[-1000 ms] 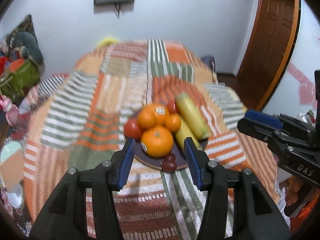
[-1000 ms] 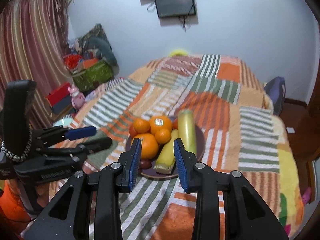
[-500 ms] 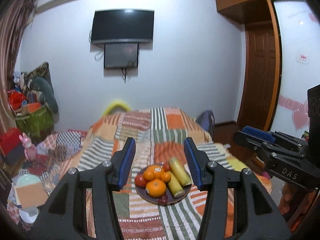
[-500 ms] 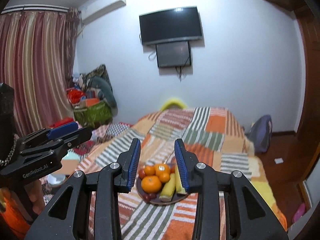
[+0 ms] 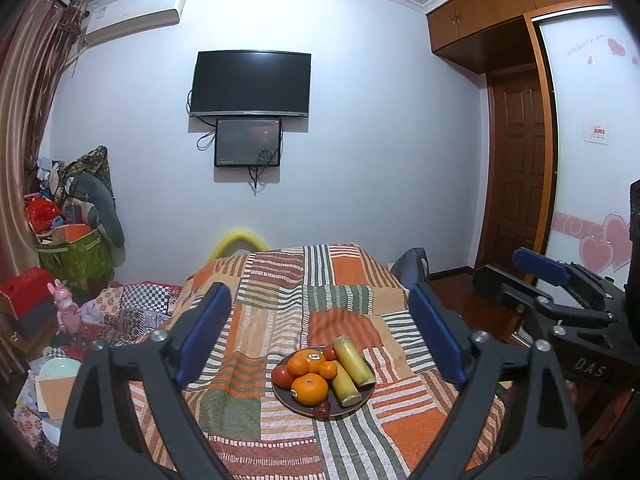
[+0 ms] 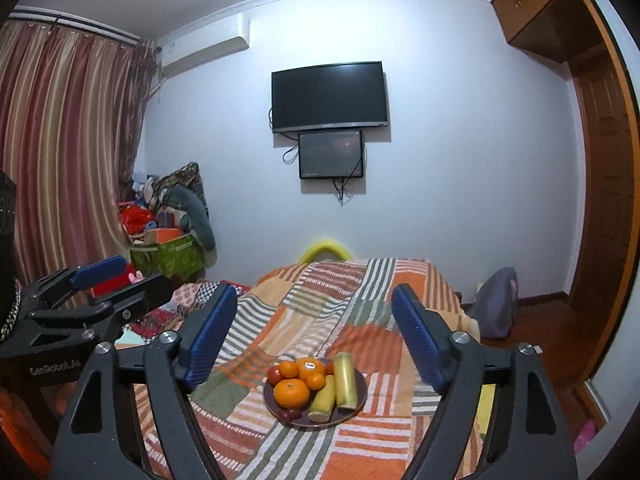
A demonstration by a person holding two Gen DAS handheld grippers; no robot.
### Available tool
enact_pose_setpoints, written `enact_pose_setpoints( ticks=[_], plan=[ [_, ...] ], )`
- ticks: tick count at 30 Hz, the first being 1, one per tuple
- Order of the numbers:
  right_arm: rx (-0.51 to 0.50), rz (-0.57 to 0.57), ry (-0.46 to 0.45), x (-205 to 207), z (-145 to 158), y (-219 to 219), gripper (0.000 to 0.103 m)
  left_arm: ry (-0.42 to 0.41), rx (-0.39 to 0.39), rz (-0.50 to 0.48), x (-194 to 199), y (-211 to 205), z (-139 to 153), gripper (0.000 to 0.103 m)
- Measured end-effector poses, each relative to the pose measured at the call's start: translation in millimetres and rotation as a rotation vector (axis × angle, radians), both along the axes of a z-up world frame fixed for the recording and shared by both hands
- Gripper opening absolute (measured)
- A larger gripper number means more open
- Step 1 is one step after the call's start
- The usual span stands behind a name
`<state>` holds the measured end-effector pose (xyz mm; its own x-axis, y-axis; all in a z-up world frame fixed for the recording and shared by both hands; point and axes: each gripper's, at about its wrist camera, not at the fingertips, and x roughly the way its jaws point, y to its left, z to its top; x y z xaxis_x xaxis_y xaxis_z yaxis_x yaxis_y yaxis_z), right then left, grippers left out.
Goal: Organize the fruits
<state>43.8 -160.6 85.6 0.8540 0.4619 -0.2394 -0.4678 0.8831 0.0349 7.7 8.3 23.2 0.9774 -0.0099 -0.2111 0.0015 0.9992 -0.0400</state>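
**Fruit plate fully loaded; both tongs empty and drawn back**

The plate (image 5: 362, 402) is found on the patchwork bedspread (image 5: 340, 272), toward the near end of the bed. All visible fruit lies on the plate: a large orange (image 5: 309, 389) at the plate's near side, a stickered orange (image 5: 316, 358) behind it, two smaller oranges beside that, a red fruit (image 5: 280, 375) at the plate's left edge, two yellow-green cylindrical pieces (image 5: 351, 355) along the plate's right half, and small dark red fruits (image 5: 321, 409) at the near rim. No fruit is seen lying loose on the bedspread around the plate. On that evidence the gathering is judged complete or nearly so; whether any further arrangement is intended cannot be told.

The left tongs (image 5: 320, 336) are spread wide with nothing held, well apart from the plate. The right tongs (image 6: 312, 336) are likewise spread wide and empty, also held well back from the plate.

Compared with one second earlier, both cameras have been pulled away and raised: the plate, then close between the jaws, is now seen small and distant, with the wall television (image 5: 251, 84) in full view. The jaws of both tongs, then narrower, are now set wider. The fruit arrangement on the plate is unchanged.
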Motion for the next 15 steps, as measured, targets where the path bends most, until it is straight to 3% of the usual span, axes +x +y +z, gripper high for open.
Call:
enact_pose_setpoints(
  ticks=[8, 15],
  plan=[
    [0.013, -0.04, -0.022, -8.4, -1.3, -1.9, 0.102, -0.001, -0.011, 0.009, -7.0, 0.9, -0.1, 0.101],
    [0.013, -0.048, -0.024, -10.6, -2.8, -3.0, 0.103, -0.001, -0.012, 0.015, -7.9, 1.7, -1.2, 0.102]
  ],
)
